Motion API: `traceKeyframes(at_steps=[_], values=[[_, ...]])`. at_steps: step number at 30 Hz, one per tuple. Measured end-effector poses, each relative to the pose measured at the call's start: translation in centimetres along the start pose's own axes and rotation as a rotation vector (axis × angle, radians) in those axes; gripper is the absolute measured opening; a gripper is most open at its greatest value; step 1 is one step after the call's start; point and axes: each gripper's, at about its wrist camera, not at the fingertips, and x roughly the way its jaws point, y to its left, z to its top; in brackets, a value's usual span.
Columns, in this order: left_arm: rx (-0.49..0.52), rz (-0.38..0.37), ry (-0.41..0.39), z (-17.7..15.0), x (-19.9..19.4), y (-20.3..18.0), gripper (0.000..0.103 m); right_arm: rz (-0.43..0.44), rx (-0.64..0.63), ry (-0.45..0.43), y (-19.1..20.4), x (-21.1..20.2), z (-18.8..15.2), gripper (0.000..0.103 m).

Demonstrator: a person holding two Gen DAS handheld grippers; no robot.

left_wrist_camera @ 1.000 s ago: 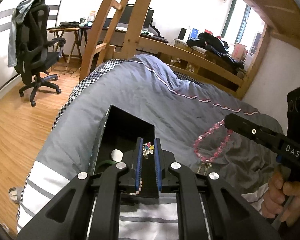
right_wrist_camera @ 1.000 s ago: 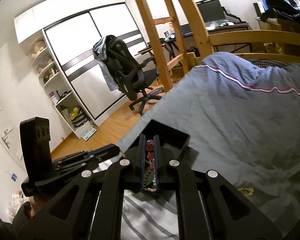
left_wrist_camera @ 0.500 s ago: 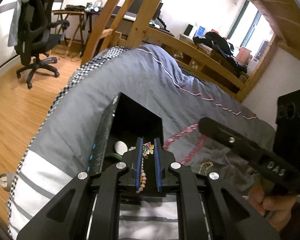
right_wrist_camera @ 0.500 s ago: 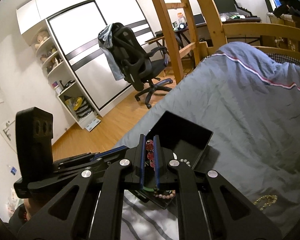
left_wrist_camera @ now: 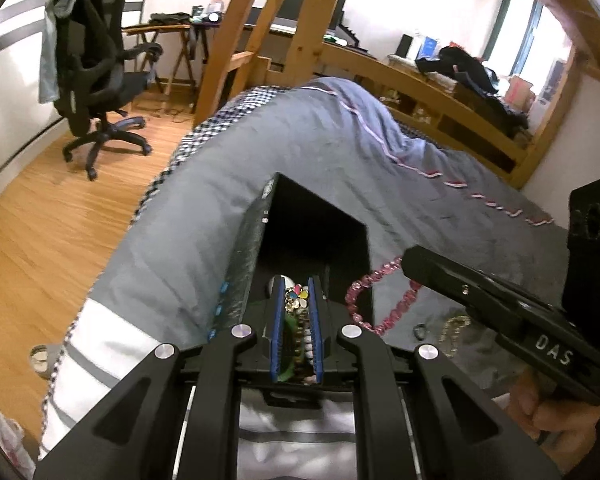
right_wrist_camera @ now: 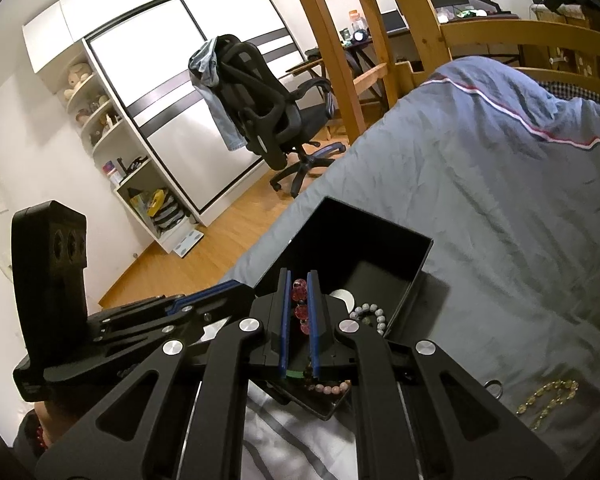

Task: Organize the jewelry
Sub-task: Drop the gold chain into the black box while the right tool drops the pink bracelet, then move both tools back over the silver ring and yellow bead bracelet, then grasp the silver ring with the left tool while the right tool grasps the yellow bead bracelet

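An open black box lies on the grey quilt. My left gripper hangs over its near end, shut on a colourful flower ornament. My right gripper is shut on a pink bead necklace. The necklace's loop dangles beside the box's right wall, below the right gripper. Inside the box I see a white bead bracelet, a white disc and a pink bead bracelet. The left gripper reaches in from the left.
A gold chain and a small ring lie on the quilt right of the box. A wooden ladder and bed rail stand beyond the bed. An office chair is on the wood floor at left.
Both grippers have come down closer over the box. The right gripper has swung in toward it, bringing the pink necklace from the open quilt up against the box's right wall.
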Motion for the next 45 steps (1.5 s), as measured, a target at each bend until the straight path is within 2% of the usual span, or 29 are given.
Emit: traceKeyframes(at_steps=[1, 2, 3, 4, 5, 9, 10, 11, 13, 15, 18, 21, 24, 27, 30, 35, 37, 38, 40, 42, 44, 45], values=[[0.004, 0.024, -0.004, 0.0, 0.0, 0.0, 0.012, -0.003, 0.004, 0.011, -0.1, 0.1, -0.1, 0.010], [0.005, 0.031, -0.006, 0.0, -0.1, 0.1, 0.016, -0.003, 0.009, 0.018, -0.1, 0.2, -0.1, 0.018], [0.003, 0.035, -0.010, 0.0, -0.2, 0.1, 0.029, -0.009, 0.014, 0.021, -0.2, 0.2, -0.1, 0.028], [-0.004, 0.047, -0.021, 0.1, -0.4, 0.2, 0.051, -0.014, 0.026, 0.003, -0.4, -0.2, 0.0, 0.054], [-0.006, 0.053, -0.037, 0.1, -0.7, 0.2, 0.057, -0.011, 0.035, -0.016, -0.5, -0.7, 0.0, 0.069], [-0.013, 0.055, -0.075, 0.1, -1.6, 0.1, 0.074, -0.083, 0.042, -0.065, -1.2, -2.8, 0.5, 0.086], [-0.005, 0.053, -0.078, 0.0, -1.7, -0.1, 0.075, -0.112, 0.046, -0.086, -1.6, -3.9, 0.7, 0.092], [0.006, 0.052, -0.080, 0.1, -1.7, -0.4, 0.076, -0.135, 0.049, -0.099, -2.1, -4.7, 1.0, 0.093], [0.046, 0.054, -0.091, 0.0, -1.9, -1.4, 0.088, -0.185, 0.053, -0.110, -3.1, -6.4, 1.4, 0.094], [0.095, 0.045, -0.108, -0.3, -2.2, -3.0, 0.090, -0.238, 0.065, -0.126, -4.3, -8.4, 1.6, 0.099], [0.155, 0.010, -0.115, -0.6, -2.5, -5.3, 0.096, -0.301, 0.066, -0.131, -5.9, -11.0, 1.4, 0.099], [0.187, -0.026, -0.120, -1.1, -2.5, -8.2, 0.096, -0.342, 0.065, -0.131, -7.6, -13.2, 0.6, 0.099], [0.174, -0.054, -0.105, -1.4, -1.6, -9.9, 0.096, -0.361, 0.061, -0.127, -9.0, -15.0, -1.0, 0.099], [0.153, -0.066, -0.075, -1.7, 0.7, -11.6, 0.096, -0.379, 0.034, -0.117, -10.1, -15.8, -2.9, 0.099], [0.180, -0.058, -0.037, -2.4, 3.2, -13.1, 0.095, -0.391, -0.002, -0.076, -11.1, -15.3, -4.9, 0.099], [0.275, -0.030, 0.047, -4.1, 7.2, -15.3, 0.078, -0.365, -0.081, 0.013, -12.4, -12.3, -8.0, 0.099], [0.302, -0.018, 0.090, -4.9, 9.0, -15.7, 0.064, -0.355, -0.122, 0.024, -12.6, -10.9, -9.2, 0.099], [0.311, -0.014, 0.113, -5.3, 9.8, -15.8, 0.062, -0.354, -0.129, 0.019, -12.6, -10.4, -9.5, 0.098], [0.323, -0.010, 0.156, -5.7, 11.3, -15.8, 0.046, -0.341, -0.120, 0.010, -13.5, -9.1, -10.1, 0.098], [0.314, 0.005, 0.187, -5.7, 12.6, -15.5, 0.040, -0.303, -0.101, 0.006, -14.2, -7.9, -9.9, 0.090], [0.298, 0.011, 0.212, -5.5, 13.5, -15.1, 0.037, -0.250, -0.095, 0.028, -14.8, -6.5, -9.5, 0.077], [0.290, 0.014, 0.225, -5.4, 13.9, -14.9, 0.031, -0.238, -0.103, 0.043, -15.1, -5.7, -9.3, 0.075]])
